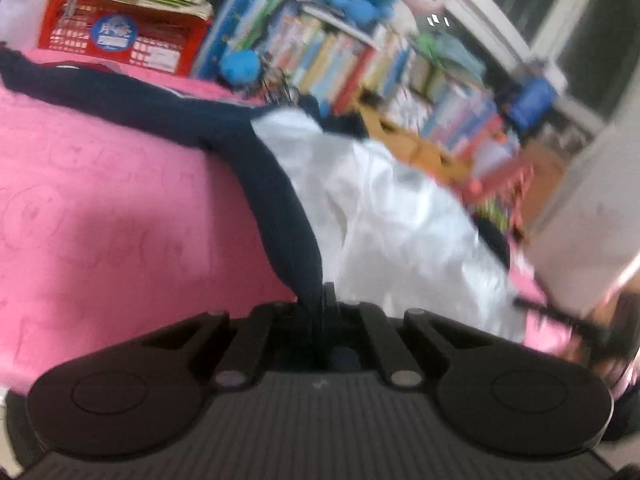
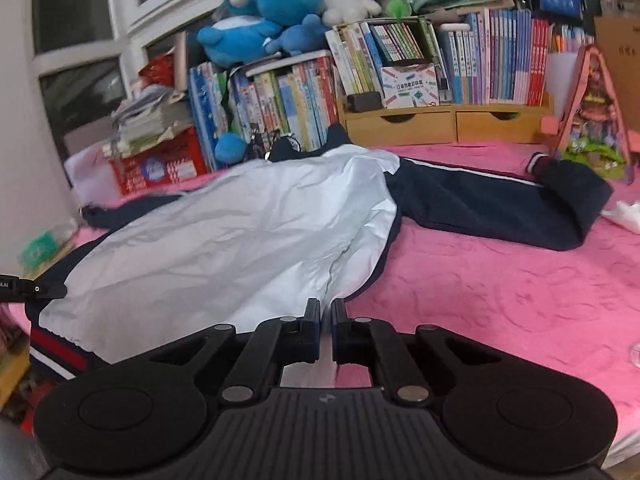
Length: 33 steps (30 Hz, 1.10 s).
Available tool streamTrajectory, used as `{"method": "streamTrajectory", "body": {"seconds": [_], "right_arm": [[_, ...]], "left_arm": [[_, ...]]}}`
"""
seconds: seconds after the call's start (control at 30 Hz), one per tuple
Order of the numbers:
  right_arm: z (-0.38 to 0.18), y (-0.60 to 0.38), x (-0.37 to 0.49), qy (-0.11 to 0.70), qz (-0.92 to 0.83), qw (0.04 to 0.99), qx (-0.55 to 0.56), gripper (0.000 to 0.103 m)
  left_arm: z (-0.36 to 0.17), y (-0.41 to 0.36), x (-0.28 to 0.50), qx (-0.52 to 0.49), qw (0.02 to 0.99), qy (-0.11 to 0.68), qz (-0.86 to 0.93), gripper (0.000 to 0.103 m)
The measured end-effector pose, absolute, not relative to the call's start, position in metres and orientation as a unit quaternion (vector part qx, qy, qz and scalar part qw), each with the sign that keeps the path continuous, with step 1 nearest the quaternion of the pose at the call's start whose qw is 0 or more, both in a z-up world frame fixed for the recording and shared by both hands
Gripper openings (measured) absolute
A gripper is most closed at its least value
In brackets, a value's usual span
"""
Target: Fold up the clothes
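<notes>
**Jacket spread on pink bed, both grippers pinching fabric**

Navy-and-white jacket (image 2: 224, 232) lies on pink bedspread (image 2: 500, 292), white lining up, one navy sleeve (image 2: 492, 204) stretched toward a wooden drawer organiser (image 2: 444, 124). Left gripper (image 1: 316, 300) is clamped on the other navy sleeve (image 1: 280, 200), which rises taut off the bed; that view is blurred. Right gripper (image 2: 326, 312) has fingers nearly together, nipping the white lining's edge. Behind: rows of books (image 2: 500, 60), blue plush toys (image 2: 260, 20), red crate (image 1: 124, 36).
</notes>
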State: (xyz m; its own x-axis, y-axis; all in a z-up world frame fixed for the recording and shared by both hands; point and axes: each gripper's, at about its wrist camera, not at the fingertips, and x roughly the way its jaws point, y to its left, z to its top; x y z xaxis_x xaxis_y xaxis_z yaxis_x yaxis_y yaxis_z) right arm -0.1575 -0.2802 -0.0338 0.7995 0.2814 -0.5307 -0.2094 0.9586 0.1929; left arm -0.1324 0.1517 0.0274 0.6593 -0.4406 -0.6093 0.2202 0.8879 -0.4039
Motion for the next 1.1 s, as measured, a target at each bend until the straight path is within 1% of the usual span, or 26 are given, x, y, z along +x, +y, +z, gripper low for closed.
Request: {"method": "streamTrajectory", "body": {"seconds": [0.07, 0.1, 0.17, 0.23, 0.3, 0.37, 0.43, 0.47, 0.53, 0.63, 0.73, 0.8, 0.9, 0.93, 0.97, 1.0, 1.03, 1.07, 1.1], "right_arm": [[-0.042, -0.279, -0.165, 0.313, 0.126, 0.94, 0.042, 0.007], [-0.048, -0.278, -0.167, 0.329, 0.124, 0.936, 0.029, 0.007], [-0.058, -0.275, -0.172, 0.355, 0.121, 0.927, 0.004, 0.01], [-0.057, -0.274, -0.176, 0.358, 0.124, 0.925, -0.018, 0.014], [-0.045, -0.283, -0.175, 0.334, 0.117, 0.935, -0.022, 0.024], [-0.031, -0.297, -0.168, 0.299, 0.095, 0.949, -0.017, 0.048], [-0.022, -0.314, -0.148, 0.271, 0.066, 0.96, -0.002, 0.06], [-0.02, -0.325, -0.134, 0.261, 0.041, 0.965, 0.001, 0.061], [-0.021, -0.341, -0.1, 0.253, -0.024, 0.967, -0.023, 0.061], [-0.027, -0.358, -0.041, 0.235, -0.117, 0.96, -0.092, 0.061], [-0.04, -0.374, 0.018, 0.218, -0.187, 0.944, -0.16, 0.075], [-0.049, -0.396, 0.054, 0.229, -0.198, 0.942, -0.143, 0.076], [-0.061, -0.419, 0.094, 0.266, -0.17, 0.944, -0.097, 0.076], [-0.065, -0.425, 0.107, 0.279, -0.156, 0.944, -0.081, 0.076], [-0.069, -0.431, 0.117, 0.291, -0.147, 0.943, -0.072, 0.067], [-0.072, -0.433, 0.121, 0.3, -0.147, 0.939, -0.08, 0.052], [-0.075, -0.437, 0.123, 0.307, -0.15, 0.936, -0.087, 0.01], [-0.078, -0.445, 0.123, 0.312, -0.164, 0.931, -0.09, 0.006], [-0.079, -0.454, 0.122, 0.314, -0.177, 0.928, -0.092, 0.006]], "left_arm": [[0.018, 0.145, -0.139, -0.101, 0.896, 0.395, -0.177, 0.008], [0.012, 0.142, -0.14, -0.075, 0.894, 0.407, -0.17, 0.013], [0.015, 0.146, -0.142, -0.063, 0.898, 0.4, -0.171, 0.018], [0.029, 0.162, -0.145, -0.069, 0.906, 0.375, -0.182, 0.025], [0.047, 0.175, -0.145, -0.049, 0.92, 0.349, -0.172, 0.035], [0.063, 0.179, -0.135, -0.021, 0.93, 0.33, -0.161, 0.041], [0.08, 0.175, -0.12, 0.003, 0.941, 0.302, -0.154, 0.043], [0.085, 0.164, -0.107, 0.014, 0.946, 0.286, -0.151, 0.045], [0.088, 0.136, -0.076, 0.039, 0.956, 0.254, -0.142, 0.047], [0.072, 0.086, -0.02, 0.047, 0.962, 0.237, -0.129, 0.046], [0.043, 0.051, 0.035, 0.024, 0.96, 0.253, -0.115, 0.045], [0.02, 0.04, 0.059, 0.019, 0.958, 0.271, -0.093, 0.044], [-0.013, 0.028, 0.08, 0.041, 0.951, 0.301, -0.058, 0.043], [-0.021, 0.029, 0.081, 0.047, 0.949, 0.308, -0.049, 0.044], [-0.028, 0.03, 0.082, 0.052, 0.947, 0.315, -0.041, 0.044], [-0.036, 0.03, 0.083, 0.057, 0.945, 0.321, -0.033, 0.043], [-0.042, 0.032, 0.083, 0.056, 0.944, 0.324, -0.025, 0.043], [-0.045, 0.035, 0.083, 0.05, 0.944, 0.326, -0.02, 0.044], [-0.046, 0.038, 0.084, 0.04, 0.944, 0.327, -0.02, 0.044]]}}
